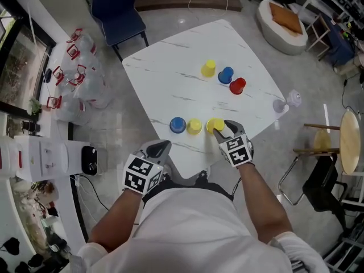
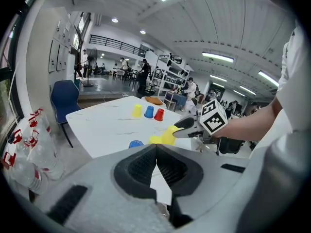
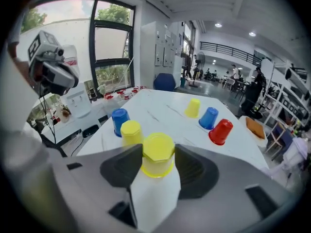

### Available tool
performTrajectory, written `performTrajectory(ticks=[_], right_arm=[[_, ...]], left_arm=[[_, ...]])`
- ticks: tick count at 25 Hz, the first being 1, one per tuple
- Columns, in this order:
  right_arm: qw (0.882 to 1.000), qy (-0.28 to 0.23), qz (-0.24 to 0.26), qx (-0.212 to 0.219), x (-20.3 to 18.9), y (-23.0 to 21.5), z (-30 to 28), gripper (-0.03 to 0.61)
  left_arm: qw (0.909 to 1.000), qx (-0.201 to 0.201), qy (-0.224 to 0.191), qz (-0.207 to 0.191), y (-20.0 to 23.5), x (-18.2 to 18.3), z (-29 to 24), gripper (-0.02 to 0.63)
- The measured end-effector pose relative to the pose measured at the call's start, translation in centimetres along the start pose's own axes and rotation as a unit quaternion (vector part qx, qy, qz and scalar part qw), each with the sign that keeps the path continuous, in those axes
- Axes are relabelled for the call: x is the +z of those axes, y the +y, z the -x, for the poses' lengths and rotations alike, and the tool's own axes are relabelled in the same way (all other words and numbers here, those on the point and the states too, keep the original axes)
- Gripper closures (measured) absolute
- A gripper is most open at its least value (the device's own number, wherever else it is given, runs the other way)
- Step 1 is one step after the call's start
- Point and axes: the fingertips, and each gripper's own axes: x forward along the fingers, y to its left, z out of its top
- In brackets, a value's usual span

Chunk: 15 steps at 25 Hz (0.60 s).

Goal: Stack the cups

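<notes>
Your right gripper (image 1: 224, 128) has its jaws clamped on an upturned yellow cup (image 3: 157, 154) near the desk's (image 1: 170, 78) front edge. The jaws partly hide its rim, so contact with the desk cannot be told. Your left gripper (image 2: 156, 146) hangs nearby, jaws together, empty.

No legible text, brand or number; only square black-and-white markers on left gripper (image 1: 161, 148) and right gripper (image 1: 222, 128).

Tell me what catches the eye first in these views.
The right gripper is clamped on a yellow cup at the near edge of the white table, beside a second yellow cup and a blue cup. Farther off stand a far yellow cup, far blue cup and red cup, all upside down. The left gripper is shut and empty.
</notes>
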Motion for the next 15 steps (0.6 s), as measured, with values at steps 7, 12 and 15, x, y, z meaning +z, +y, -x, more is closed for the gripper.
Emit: performTrajectory(ticks=[7, 12, 15], right_arm=[[1.0, 0.023, -0.013, 0.003, -1.7, 2.0, -1.4, 0.365], [1.0, 0.025, -0.002, -0.007, -1.6, 1.9, -1.8, 0.365], [0.999, 0.032, 0.003, -0.009, -2.0, 1.8, -2.0, 0.364]], left_arm=[[0.9999, -0.007, 0.008, -0.008, 0.1, -0.8, 0.9, 0.609], [0.9999, -0.005, 0.01, -0.008, 0.5, -1.3, 1.5, 0.609], [0.9999, -0.003, 0.01, -0.008, 0.7, -1.3, 1.7, 0.609]])
